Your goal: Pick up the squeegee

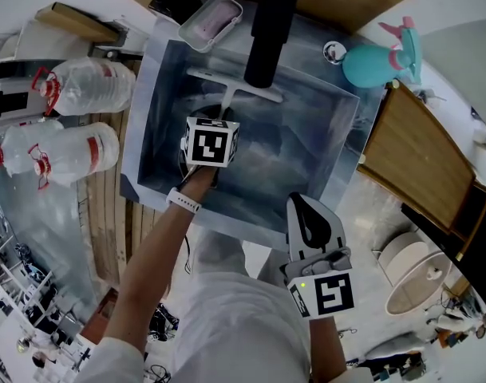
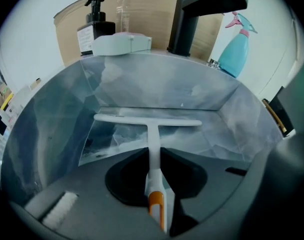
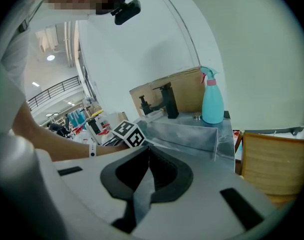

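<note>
Left gripper (image 2: 154, 156): jaws clamped on the white squeegee (image 2: 147, 120) handle, inside the steel sink (image 2: 57, 134).
Right gripper (image 3: 149, 151): jaws together, empty, outside the sink.

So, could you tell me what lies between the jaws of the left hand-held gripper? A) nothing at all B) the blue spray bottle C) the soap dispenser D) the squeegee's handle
D: the left gripper view shows the white handle of the squeegee running between the jaws of the left hand-held gripper, with its blade across the floor of the sink.
</note>
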Motion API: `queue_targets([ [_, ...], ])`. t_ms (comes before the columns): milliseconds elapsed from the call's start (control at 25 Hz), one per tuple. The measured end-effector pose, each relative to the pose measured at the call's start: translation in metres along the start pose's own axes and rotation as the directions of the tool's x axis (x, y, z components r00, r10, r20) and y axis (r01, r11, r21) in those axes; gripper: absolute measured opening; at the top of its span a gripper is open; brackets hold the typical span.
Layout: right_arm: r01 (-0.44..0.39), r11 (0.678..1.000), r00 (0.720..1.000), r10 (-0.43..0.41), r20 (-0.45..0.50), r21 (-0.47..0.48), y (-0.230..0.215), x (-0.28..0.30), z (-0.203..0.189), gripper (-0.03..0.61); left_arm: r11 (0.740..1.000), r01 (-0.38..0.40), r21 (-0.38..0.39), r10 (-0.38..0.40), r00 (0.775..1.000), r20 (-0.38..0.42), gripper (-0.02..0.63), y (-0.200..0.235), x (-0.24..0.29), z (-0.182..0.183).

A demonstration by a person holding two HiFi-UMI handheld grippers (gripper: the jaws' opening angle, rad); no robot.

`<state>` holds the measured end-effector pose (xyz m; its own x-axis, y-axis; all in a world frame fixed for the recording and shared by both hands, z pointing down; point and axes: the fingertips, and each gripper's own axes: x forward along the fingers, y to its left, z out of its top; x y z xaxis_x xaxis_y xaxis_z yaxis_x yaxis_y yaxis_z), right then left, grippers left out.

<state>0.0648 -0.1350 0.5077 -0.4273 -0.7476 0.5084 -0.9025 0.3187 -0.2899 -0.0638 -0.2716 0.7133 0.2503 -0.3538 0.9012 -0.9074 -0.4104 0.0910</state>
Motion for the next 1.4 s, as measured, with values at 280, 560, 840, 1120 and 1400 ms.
queue_targets([
  [280, -0.015, 0.999, 0.999, 0.016, 0.035, -0.039, -0.002, -0.021, 0.018, 0.006, 1.0, -0.014, -0.028, 0.015, 0.998, 0.06, 0.067, -0.006, -0.045, 0.016],
  [560, -0.054, 0.994, 0.996, 0.061, 0.07, -0.091, 0.002, -0.051, 0.036, 0.006, 0.997, -0.012, -0.076, 0.022, 0.992, 0.121, 0.067, -0.021, -0.106, 0.026],
  [840, -0.076, 0.98, 0.992, 0.093, 0.088, -0.181, 0.006, -0.087, 0.051, 0.006, 0.991, -0.043, -0.13, 0.071, 0.973, 0.222, 0.067, -0.034, -0.185, 0.024],
  [1120, -0.08, 0.972, 0.983, 0.114, 0.145, -0.223, 0.007, -0.125, 0.075, 0.006, 0.983, -0.066, -0.17, 0.124, 0.924, 0.362, 0.067, -0.052, -0.277, 0.017],
  [1400, -0.07, 0.97, 0.97, 0.121, 0.211, -0.234, 0.01, -0.151, 0.1, 0.006, 0.976, -0.085, -0.199, 0.177, 0.843, 0.508, 0.067, -0.081, -0.362, 0.002],
])
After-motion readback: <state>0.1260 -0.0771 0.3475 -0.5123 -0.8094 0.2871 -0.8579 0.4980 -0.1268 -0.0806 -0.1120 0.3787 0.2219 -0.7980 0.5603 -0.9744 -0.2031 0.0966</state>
